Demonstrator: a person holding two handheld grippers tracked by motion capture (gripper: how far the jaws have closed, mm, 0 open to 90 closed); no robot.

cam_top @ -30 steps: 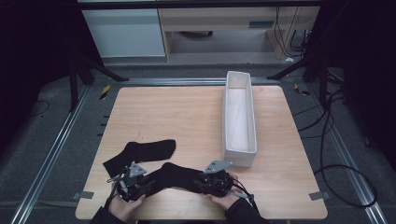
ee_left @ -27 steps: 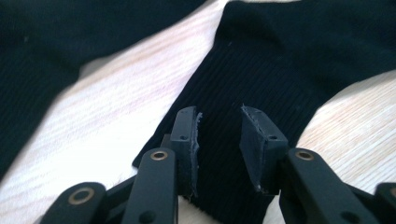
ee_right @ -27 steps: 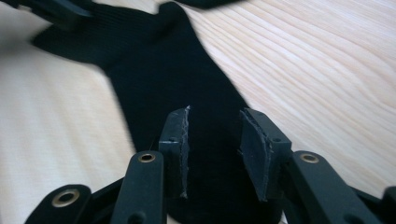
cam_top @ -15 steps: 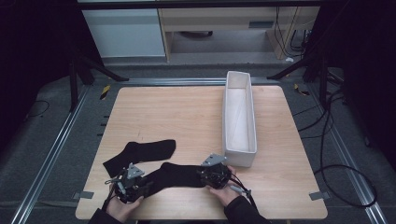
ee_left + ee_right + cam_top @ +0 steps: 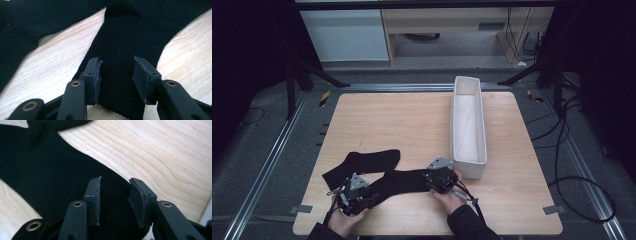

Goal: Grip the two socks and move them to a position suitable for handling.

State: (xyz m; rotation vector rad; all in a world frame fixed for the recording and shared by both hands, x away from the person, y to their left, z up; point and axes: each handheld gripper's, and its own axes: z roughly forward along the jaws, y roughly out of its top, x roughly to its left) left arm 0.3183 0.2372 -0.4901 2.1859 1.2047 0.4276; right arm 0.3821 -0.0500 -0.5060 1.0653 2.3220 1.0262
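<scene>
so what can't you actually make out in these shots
- High view: the jaws of the left tongs and right tongs are hidden under their own bodies and the hands.
- Left gripper view: the near sock runs off the top edge, so its ends are cut off.
- High view: the inside of the white bin is too pale to tell whether it holds anything.
</scene>
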